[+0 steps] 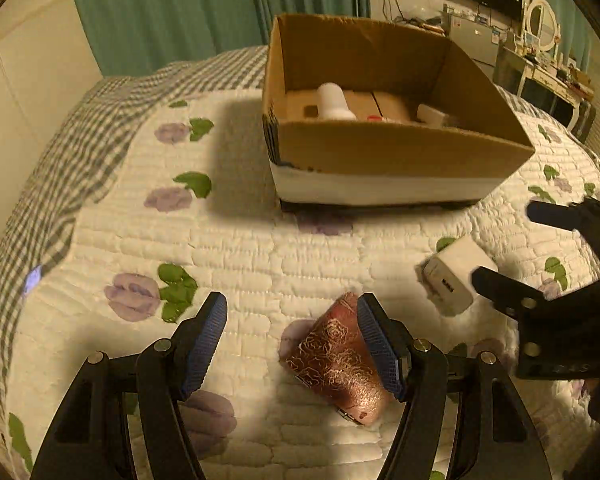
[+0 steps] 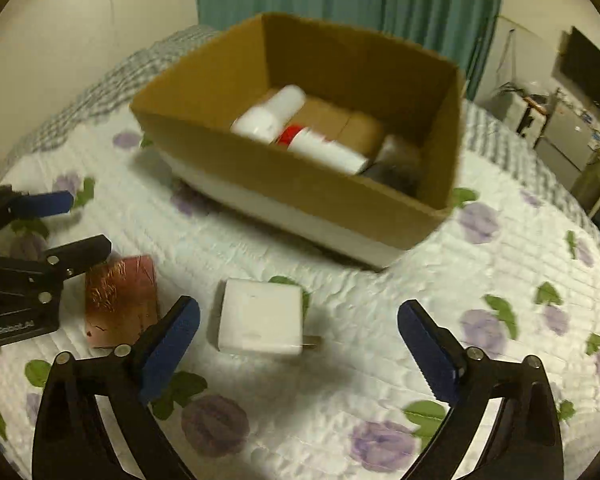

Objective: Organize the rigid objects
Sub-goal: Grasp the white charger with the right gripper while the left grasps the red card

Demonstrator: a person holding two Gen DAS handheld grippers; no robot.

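Note:
A reddish-brown case with gold rose pattern (image 1: 335,360) lies on the quilted bed, between my left gripper's (image 1: 292,316) open fingers, close against the right finger (image 1: 377,344). It also shows in the right wrist view (image 2: 120,300). A white plug charger (image 2: 260,316) lies between my right gripper's (image 2: 300,328) wide-open fingers, nearer the left one; it also shows in the left wrist view (image 1: 455,276). An open cardboard box (image 1: 379,152) stands further back on the bed and holds white bottles (image 2: 272,116), one with a red cap (image 2: 323,148).
The bed has a white floral quilt (image 1: 240,248) with a checked border (image 1: 48,200). Green curtains (image 1: 172,4) hang behind. A desk with a mirror and a TV (image 1: 539,40) stand at the far right. The right gripper shows in the left wrist view (image 1: 507,244).

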